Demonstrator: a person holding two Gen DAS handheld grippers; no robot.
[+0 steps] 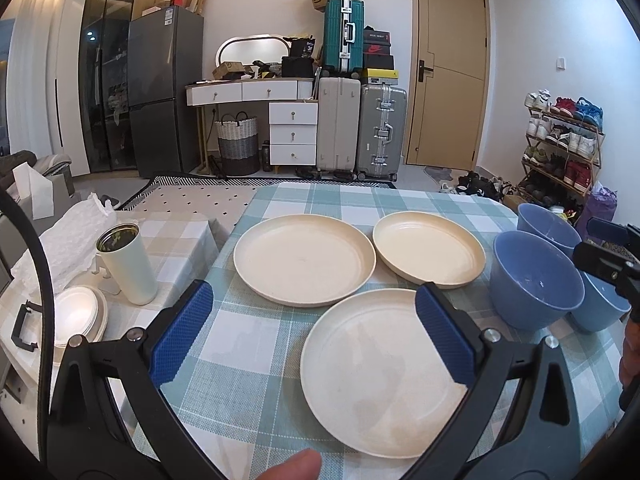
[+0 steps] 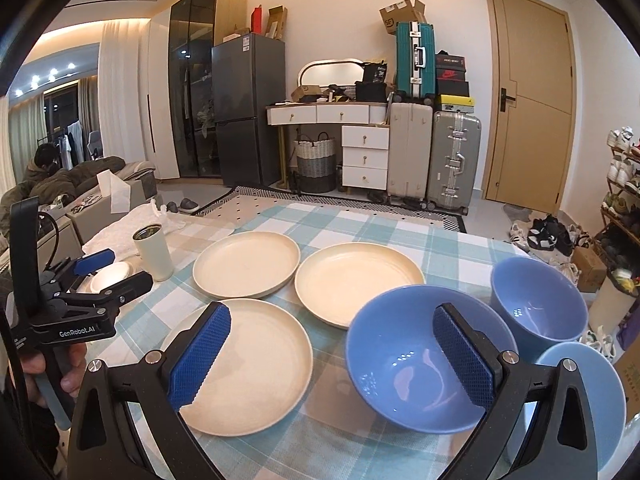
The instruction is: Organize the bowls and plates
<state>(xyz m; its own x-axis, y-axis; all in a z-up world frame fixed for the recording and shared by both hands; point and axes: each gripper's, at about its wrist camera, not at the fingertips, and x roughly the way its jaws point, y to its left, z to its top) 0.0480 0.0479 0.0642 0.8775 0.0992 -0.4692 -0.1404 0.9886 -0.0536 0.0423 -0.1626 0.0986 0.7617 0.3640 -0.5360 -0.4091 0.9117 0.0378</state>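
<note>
Three cream plates lie flat on the checked tablecloth: a near plate (image 1: 376, 372) (image 2: 244, 364), a far left plate (image 1: 304, 264) (image 2: 246, 262) and a far right plate (image 1: 428, 254) (image 2: 358, 288). Three blue bowls stand upright to their right: a middle bowl (image 1: 536, 280) (image 2: 408, 360), a far bowl (image 1: 548, 228) (image 2: 538, 300) and a near bowl (image 1: 600, 304) (image 2: 584, 400). My left gripper (image 1: 312, 336) is open and empty above the near plate's left side; it also shows in the right wrist view (image 2: 108, 270). My right gripper (image 2: 332, 356) is open and empty between the near plate and the middle bowl; it shows in the left wrist view (image 1: 600, 248).
A white tumbler (image 1: 128, 266) (image 2: 154, 252) and a stack of small white dishes (image 1: 80, 316) (image 2: 112, 276) stand at the table's left, beside crumpled white paper (image 1: 68, 240). The table's far edge (image 1: 360, 186) faces a rug, suitcases and a shoe rack.
</note>
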